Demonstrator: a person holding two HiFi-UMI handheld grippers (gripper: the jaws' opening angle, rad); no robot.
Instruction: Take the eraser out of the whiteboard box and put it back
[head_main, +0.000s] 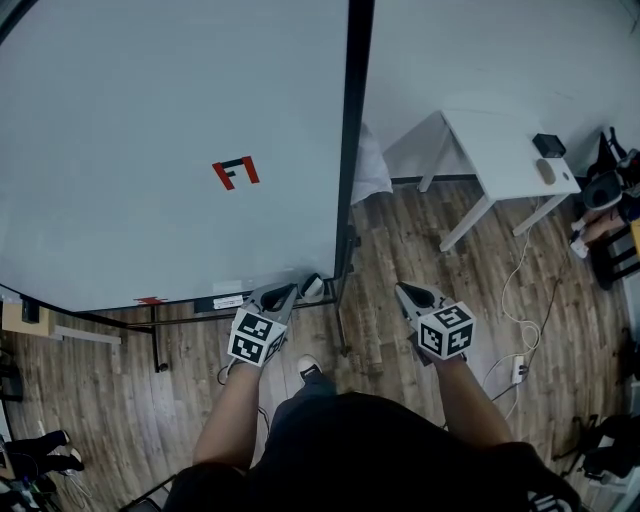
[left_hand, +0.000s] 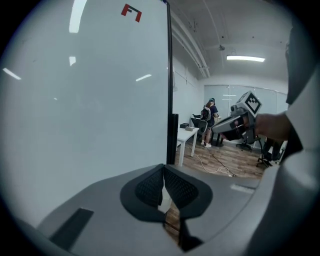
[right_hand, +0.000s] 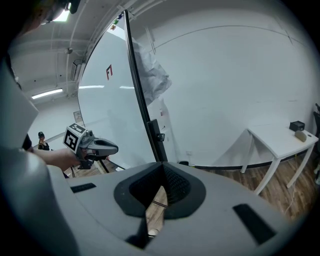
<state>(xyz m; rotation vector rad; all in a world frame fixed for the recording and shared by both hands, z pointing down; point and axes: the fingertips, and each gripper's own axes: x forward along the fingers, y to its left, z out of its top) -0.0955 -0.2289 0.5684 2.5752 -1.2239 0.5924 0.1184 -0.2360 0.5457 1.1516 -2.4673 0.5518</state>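
Note:
A big whiteboard (head_main: 150, 150) in a black frame fills the left of the head view, with a red mark (head_main: 235, 172) on it. Its narrow tray (head_main: 200, 303) runs along the bottom edge. A small dark and white thing (head_main: 312, 287) sits at the board's lower right corner; I cannot tell whether it is the box or the eraser. My left gripper (head_main: 290, 291) (left_hand: 163, 170) is shut and empty, its tips just left of that thing. My right gripper (head_main: 403, 290) (right_hand: 161, 170) hangs shut and empty over the wooden floor, to the right of the frame.
A white table (head_main: 510, 150) with a small black box (head_main: 549, 144) stands against the wall at the right. Cables (head_main: 520, 290) and a power strip (head_main: 518, 370) lie on the floor. Chairs crowd the far right edge. A person (left_hand: 209, 122) stands far off.

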